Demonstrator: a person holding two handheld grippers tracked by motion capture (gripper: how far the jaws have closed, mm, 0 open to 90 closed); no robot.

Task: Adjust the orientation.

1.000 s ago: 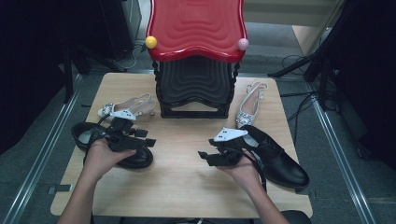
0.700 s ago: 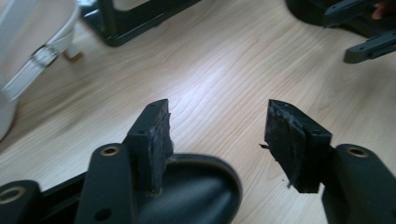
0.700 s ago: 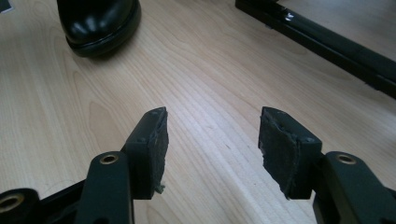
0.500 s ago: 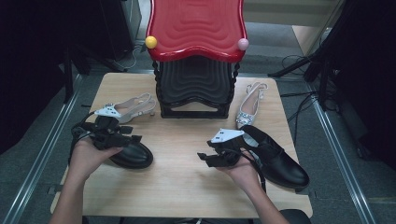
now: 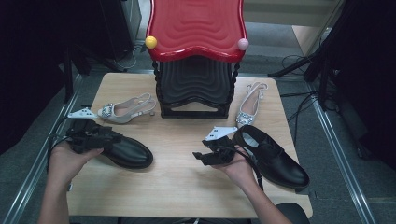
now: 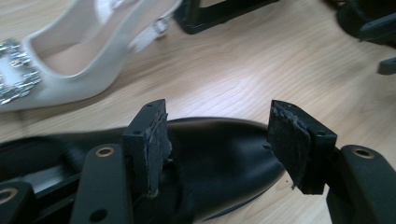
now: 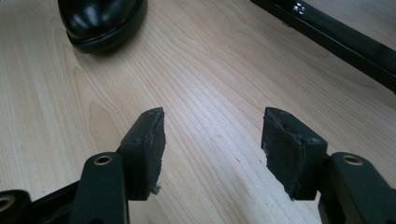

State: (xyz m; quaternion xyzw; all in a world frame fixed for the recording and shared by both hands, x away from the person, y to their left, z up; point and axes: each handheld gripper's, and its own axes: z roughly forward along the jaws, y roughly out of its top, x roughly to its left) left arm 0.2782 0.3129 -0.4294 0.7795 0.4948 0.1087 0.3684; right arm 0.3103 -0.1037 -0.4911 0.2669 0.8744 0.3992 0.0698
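Observation:
A black leather shoe (image 5: 128,152) lies on the wooden table (image 5: 177,186) at the left, toe pointing right. My left gripper (image 5: 105,138) hovers at its heel end. Its jaws have just been opening and stand wide, with the shoe's toe (image 6: 224,172) below and beyond the pads (image 6: 156,140), untouched. A second black shoe (image 5: 275,161) lies at the right. Just left of it, my right gripper (image 5: 201,156) is open over bare wood (image 7: 212,130). In the right gripper view the left shoe's toe (image 7: 100,18) lies ahead.
A black shoe rack (image 5: 195,88) with a red wavy top (image 5: 196,25) stands at the back middle. A white slingback shoe with a jewelled buckle (image 5: 123,108) lies left of it, its pair (image 5: 250,105) at the right. Metal rails border the table's sides.
My left gripper has drawn back to the left along the black shoe, from over its middle to its heel end. The shoe stays on the table. The right hand has kept still.

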